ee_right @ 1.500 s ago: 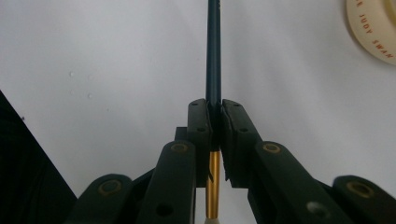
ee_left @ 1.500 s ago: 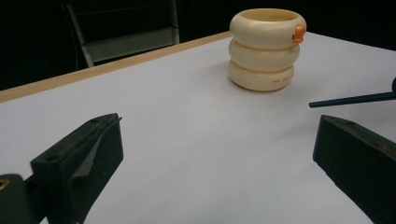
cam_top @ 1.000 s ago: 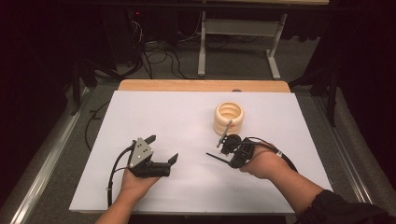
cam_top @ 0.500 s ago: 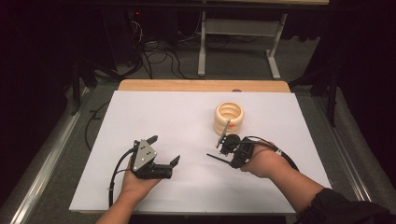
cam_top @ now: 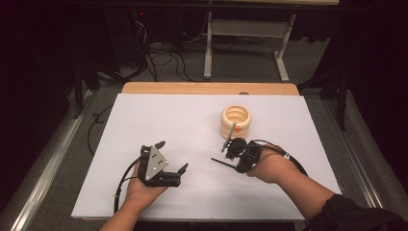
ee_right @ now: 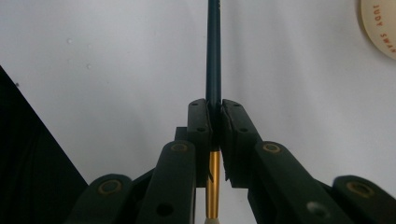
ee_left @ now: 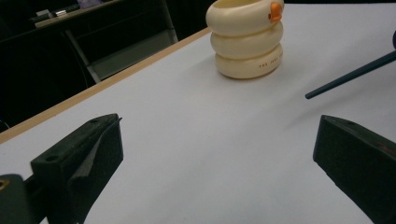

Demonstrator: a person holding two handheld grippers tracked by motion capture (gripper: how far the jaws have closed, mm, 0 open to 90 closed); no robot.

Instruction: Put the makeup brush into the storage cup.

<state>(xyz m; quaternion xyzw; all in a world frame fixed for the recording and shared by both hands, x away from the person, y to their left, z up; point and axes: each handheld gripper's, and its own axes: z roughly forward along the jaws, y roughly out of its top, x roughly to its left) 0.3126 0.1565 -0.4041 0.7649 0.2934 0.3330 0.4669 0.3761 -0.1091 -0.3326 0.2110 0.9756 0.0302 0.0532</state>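
Left hand-held gripper jaws spread wide; right hand-held gripper jaws clamped together.

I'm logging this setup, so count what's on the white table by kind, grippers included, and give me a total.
Grippers: 2, the left gripper with jaws open and the right gripper shut on the pencil
Pencils: 1, a dark pencil with a gold band
Ribbed cream holders: 1, the holder with an orange tab
Total: 4
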